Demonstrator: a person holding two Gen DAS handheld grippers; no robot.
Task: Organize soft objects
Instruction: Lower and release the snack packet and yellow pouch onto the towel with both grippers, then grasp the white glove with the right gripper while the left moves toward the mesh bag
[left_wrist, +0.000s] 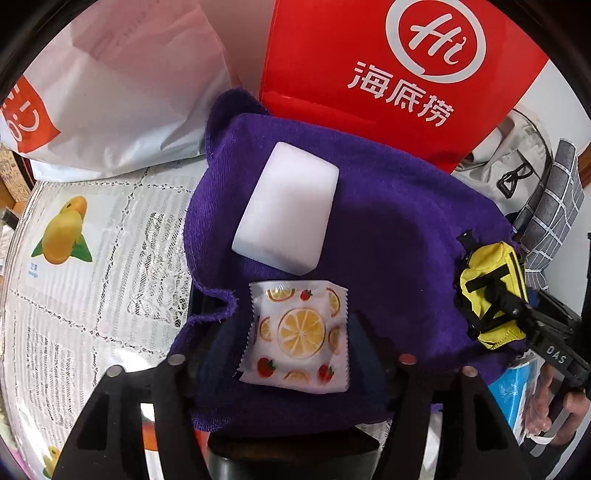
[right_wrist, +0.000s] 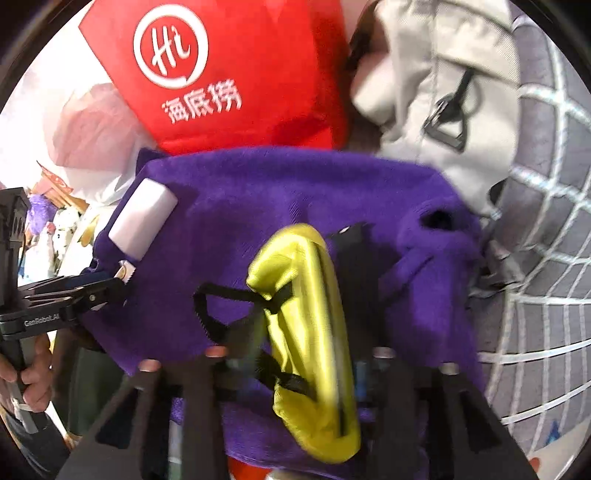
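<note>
Two soft things lie on the purple towel (left_wrist: 388, 221) before my left gripper (left_wrist: 291, 354): a white sponge (left_wrist: 286, 206) and a fruit-print sachet (left_wrist: 299, 332) between my spread fingers. Right wrist: my right gripper (right_wrist: 295, 354) stands spread around the yellow pouch (right_wrist: 310, 332), lying on that towel.

A purple towel (left_wrist: 388, 229) lies spread and rumpled, carrying three soft items. A white rectangular sponge block (left_wrist: 286, 206) rests flat near its far left part, angled. Just in front of it lies a sealed white sachet (left_wrist: 299, 334) printed with lemon slices and strawberries. A small yellow pouch (right_wrist: 310, 339) with black straps sits at the towel's right edge.
</note>
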